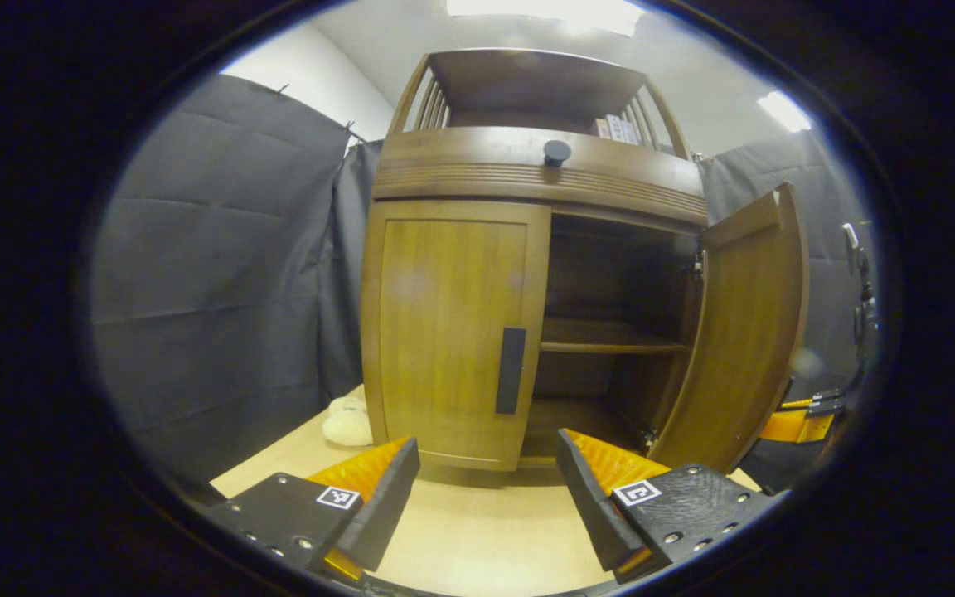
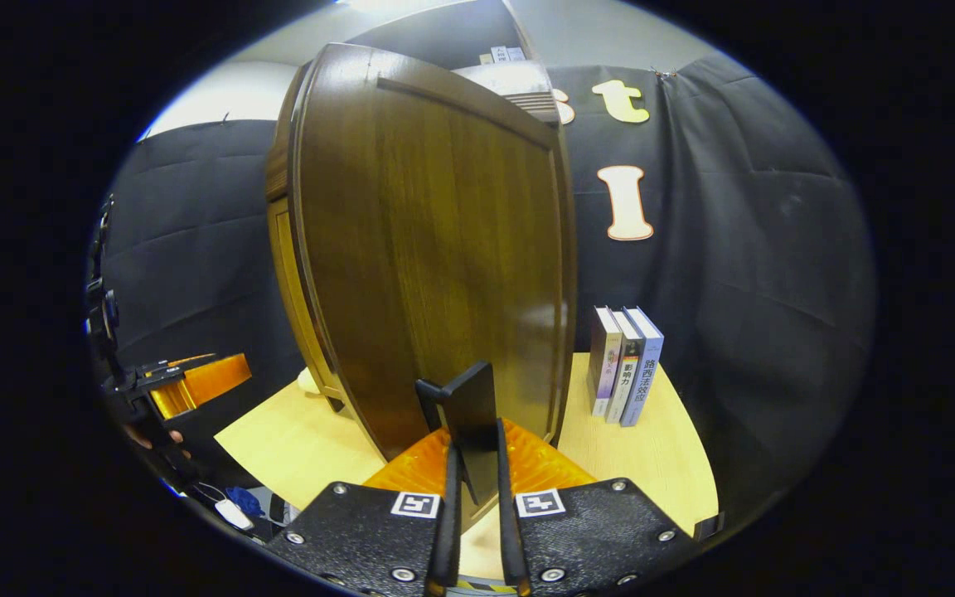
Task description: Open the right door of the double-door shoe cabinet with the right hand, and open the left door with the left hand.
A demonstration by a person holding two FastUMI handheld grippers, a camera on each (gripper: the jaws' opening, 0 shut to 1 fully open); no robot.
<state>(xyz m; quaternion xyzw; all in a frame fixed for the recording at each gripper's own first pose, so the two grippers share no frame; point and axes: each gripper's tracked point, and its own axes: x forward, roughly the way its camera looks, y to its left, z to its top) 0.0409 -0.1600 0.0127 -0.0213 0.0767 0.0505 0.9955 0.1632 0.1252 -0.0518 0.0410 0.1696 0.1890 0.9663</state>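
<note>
Left door shut, right door open

My left gripper [image 1: 487,489] hangs open before the shoe cabinet [image 1: 527,174]. The left door [image 1: 453,323] at twelve o'clock is closed, its handle [image 1: 511,370] untouched; the right door [image 1: 747,332] at two o'clock stands open.

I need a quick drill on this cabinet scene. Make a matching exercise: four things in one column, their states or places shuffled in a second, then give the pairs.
Things:
1. left door
2. right door
3. right gripper
4. books

States or places:
A. standing upright on the table against the booth wall
B. swung open
C. closed, handle untouched
D. shut on the right door's handle

Pairs: 1-C, 2-B, 3-D, 4-A
</note>
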